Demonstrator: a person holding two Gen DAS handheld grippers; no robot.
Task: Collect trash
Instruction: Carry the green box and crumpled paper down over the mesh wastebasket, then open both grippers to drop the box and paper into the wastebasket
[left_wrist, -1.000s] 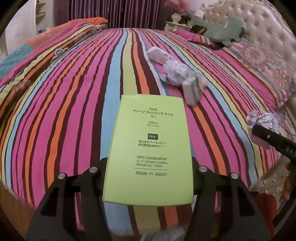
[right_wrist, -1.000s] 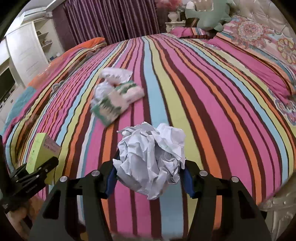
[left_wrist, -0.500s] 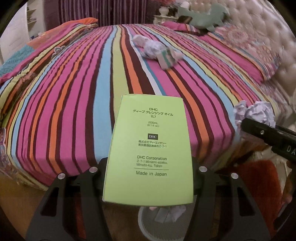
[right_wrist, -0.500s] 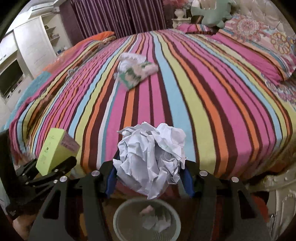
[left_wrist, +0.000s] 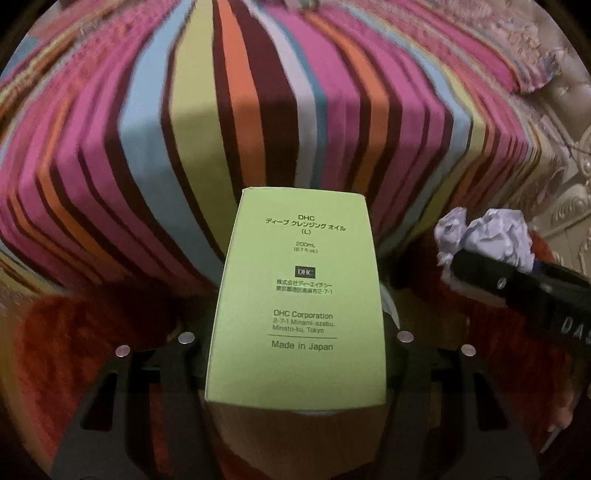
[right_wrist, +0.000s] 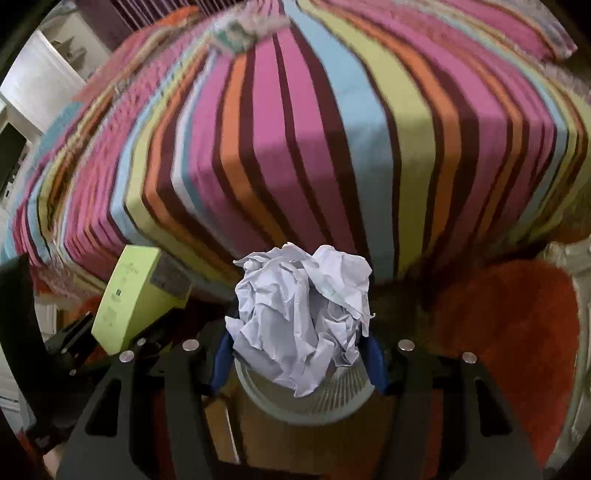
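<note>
Here the right gripper (right_wrist: 299, 354) is clamped on a crumpled ball of white paper (right_wrist: 303, 314), its blue-padded fingers (right_wrist: 375, 363) pressing both flanks; the left gripper (left_wrist: 295, 369) is likewise closed on a tall lime-green cardboard box printed with black lettering (left_wrist: 299, 295), held by its long sides with the far end jutting forward. Taking the round pale mesh wastebasket (right_wrist: 325, 400) as the landmark: the paper ball hangs directly above its rim in the right wrist view, covering most of the opening; the green box appears to its left there, off the rim, while in the left wrist view only a sliver of the basket's edge shows behind the box, so whether the box is truly over the opening cannot be told. Behind the basket rises the foot of the bed with its striped pink, orange, blue and green bedspread (right_wrist: 314, 147); further trash lies blurred on the bedspread well beyond the basket; an orange-red rug (right_wrist: 517, 332) spreads beside it.

The step in hand looks like the drop; to do it well, release the paper first, since it is centred; bring the box inward until its lower end clears the rim before parting the jaws, and tip it end-first, because a long box dropped flat may bridge the rim or bounce out.
</note>
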